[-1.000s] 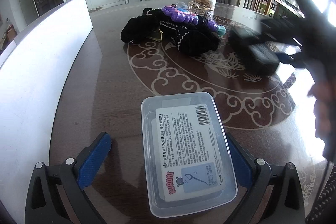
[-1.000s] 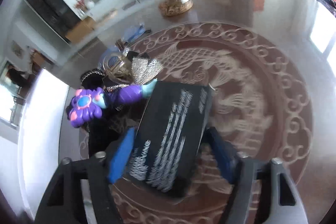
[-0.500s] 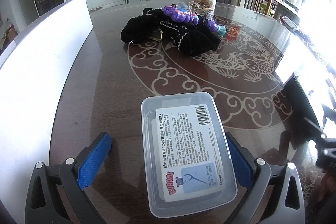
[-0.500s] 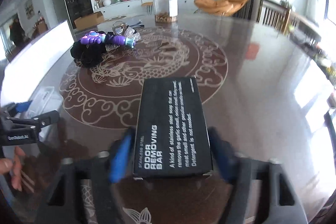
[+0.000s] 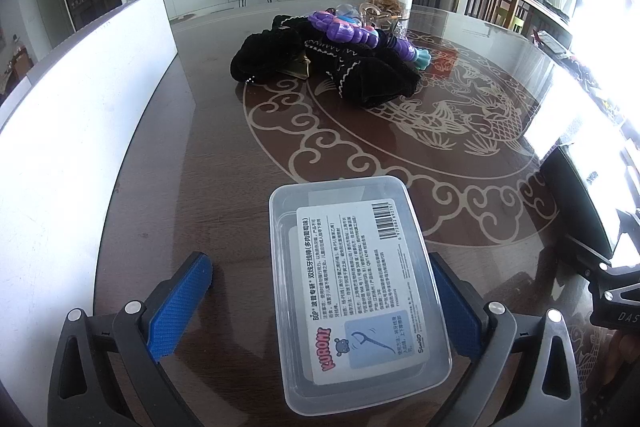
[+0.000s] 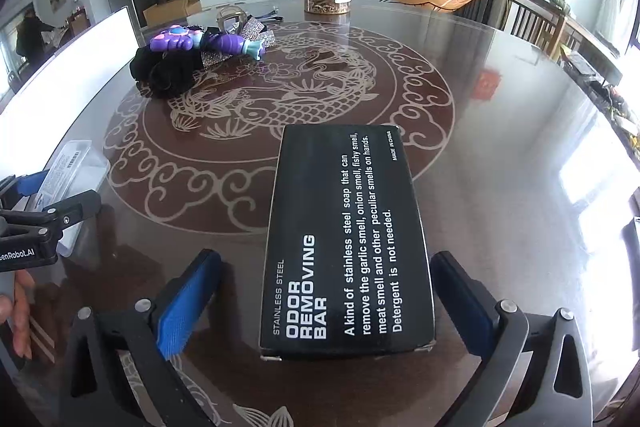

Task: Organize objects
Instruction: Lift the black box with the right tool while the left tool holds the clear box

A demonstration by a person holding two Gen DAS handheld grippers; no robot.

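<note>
Two boxes lying flat on the glass-topped table [image 6: 500, 155], each between spread jaws: black box [image 6: 344, 239] reading "STAINLESS STEEL ODOR REMOVING BAR" and "MADE IN CHINA" inside the right gripper [image 6: 324, 303], pads clear of both sides (just done opening); clear lidded box [image 5: 354, 291] labelled "KUROMI" with a barcode inside the wide left gripper [image 5: 320, 311], left pad apart, right contact unclear. Showing only from the right: "GenRobot.AI" on the other tool and a hand [image 6: 18, 311]; from the left: black cloth pile [image 5: 324, 67] under a purple toy [image 5: 360, 35].

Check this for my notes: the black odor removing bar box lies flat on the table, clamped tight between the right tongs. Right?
Not clamped. The right wrist view shows the right tongs open, both pads clear of the black odor removing bar box. It does lie flat on the table.
</note>
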